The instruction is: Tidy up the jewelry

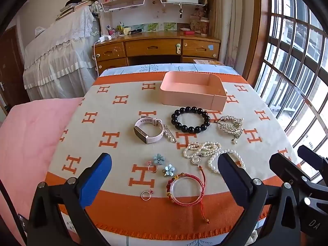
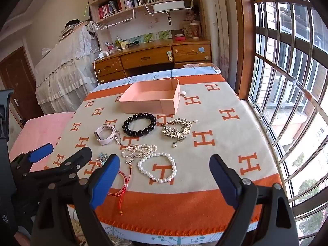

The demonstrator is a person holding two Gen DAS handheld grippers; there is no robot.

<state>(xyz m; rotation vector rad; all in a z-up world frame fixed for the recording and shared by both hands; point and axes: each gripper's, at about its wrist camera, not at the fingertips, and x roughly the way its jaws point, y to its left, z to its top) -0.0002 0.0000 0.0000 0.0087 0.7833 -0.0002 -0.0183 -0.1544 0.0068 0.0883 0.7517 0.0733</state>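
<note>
An open pink box (image 1: 192,91) (image 2: 150,98) stands at the far side of the orange-and-cream blanket (image 1: 114,123). In front of it lie a black bead bracelet (image 1: 190,120) (image 2: 139,124), a pink smartwatch (image 1: 148,130) (image 2: 104,135), a silver leaf brooch (image 1: 230,127) (image 2: 178,130), a pearl necklace (image 1: 202,149) (image 2: 139,149), a pearl bracelet (image 1: 237,157) (image 2: 157,167), a red cord bracelet (image 1: 186,186) (image 2: 122,182), blue flower earrings (image 1: 158,158) and two rings (image 1: 146,194). My left gripper (image 1: 164,176) is open above the near items. My right gripper (image 2: 164,176) is open above the pearl bracelet.
A pink quilt (image 1: 24,139) lies left of the blanket. A wooden desk (image 1: 155,47) with shelves stands behind. A barred window (image 2: 287,82) runs along the right side. The right gripper's body shows at the right in the left wrist view (image 1: 303,176).
</note>
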